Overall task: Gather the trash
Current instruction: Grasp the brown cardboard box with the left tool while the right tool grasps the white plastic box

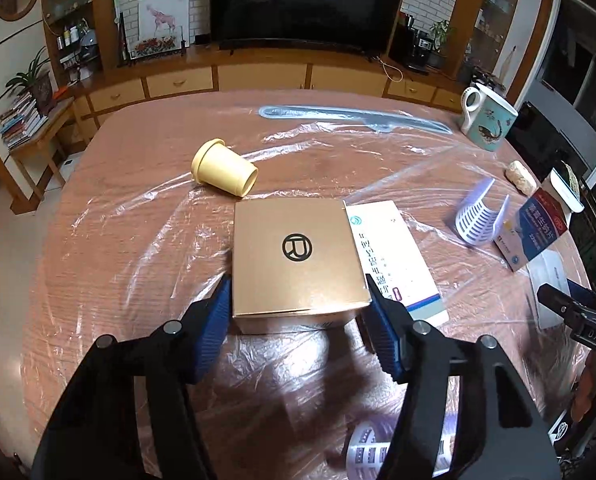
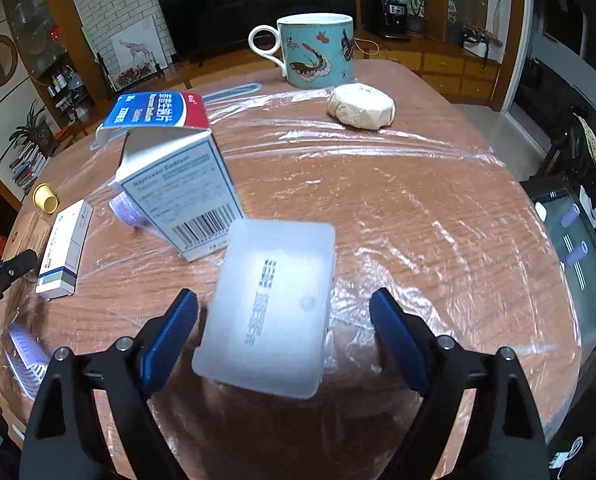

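My left gripper (image 1: 298, 296) clamps its ribbed blue pads on the smooth brown cardboard box (image 1: 295, 258) on the plastic-wrapped wooden table (image 1: 137, 240). My right gripper (image 2: 283, 312) stands open around a frosted rectangular plastic case (image 2: 267, 308), pads apart from it.

dim indoor light, glare on plastic sheet (image 1: 338, 148), fisheye-bent edges

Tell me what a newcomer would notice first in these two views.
In the left wrist view, the brown cardboard box with a round black logo sits squarely between the left tool's blue pads, which flank its near corners. In the right wrist view, a frosted white plastic case lies between the right tool's open fingers, with gaps either side. Behind it stands a teal patterned mug at the table's far edge.
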`<state>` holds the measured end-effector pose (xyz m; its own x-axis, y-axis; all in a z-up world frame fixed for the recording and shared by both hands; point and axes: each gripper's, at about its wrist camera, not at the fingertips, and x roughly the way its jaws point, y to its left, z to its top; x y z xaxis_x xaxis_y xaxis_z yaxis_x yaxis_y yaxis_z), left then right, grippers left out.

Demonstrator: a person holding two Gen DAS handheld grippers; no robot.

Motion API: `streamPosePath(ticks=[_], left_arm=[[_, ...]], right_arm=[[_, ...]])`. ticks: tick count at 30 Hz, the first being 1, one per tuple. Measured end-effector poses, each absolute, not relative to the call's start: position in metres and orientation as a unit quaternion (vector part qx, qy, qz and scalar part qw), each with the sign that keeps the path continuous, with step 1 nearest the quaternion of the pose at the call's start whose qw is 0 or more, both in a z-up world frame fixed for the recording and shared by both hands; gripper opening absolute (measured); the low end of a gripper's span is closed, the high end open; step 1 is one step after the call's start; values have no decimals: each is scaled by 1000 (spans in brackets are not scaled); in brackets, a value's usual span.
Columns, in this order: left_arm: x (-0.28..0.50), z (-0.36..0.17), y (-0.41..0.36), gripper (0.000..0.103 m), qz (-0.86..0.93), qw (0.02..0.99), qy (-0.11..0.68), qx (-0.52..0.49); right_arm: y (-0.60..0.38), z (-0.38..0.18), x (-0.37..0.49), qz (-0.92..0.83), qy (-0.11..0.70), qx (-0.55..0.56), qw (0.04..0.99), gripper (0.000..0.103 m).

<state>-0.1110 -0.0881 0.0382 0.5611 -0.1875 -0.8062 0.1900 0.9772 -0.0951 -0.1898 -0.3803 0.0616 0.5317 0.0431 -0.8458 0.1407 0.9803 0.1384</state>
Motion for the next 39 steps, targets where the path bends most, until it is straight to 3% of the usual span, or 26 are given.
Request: streamPosePath(ticks=[4,17,39], left_arm=[[-107,38,-90,62,-105,884,456,1],[-114,48,-77,59,-103,889,445,-22],[-148,66,-72,59,-145,891,429,-18]], right_arm=[[-380,64,-187,-10,482,87,872,56],[-398,72,-191,32,479,176,859,54],[-378,95,-212,55,473,200,856,54]])
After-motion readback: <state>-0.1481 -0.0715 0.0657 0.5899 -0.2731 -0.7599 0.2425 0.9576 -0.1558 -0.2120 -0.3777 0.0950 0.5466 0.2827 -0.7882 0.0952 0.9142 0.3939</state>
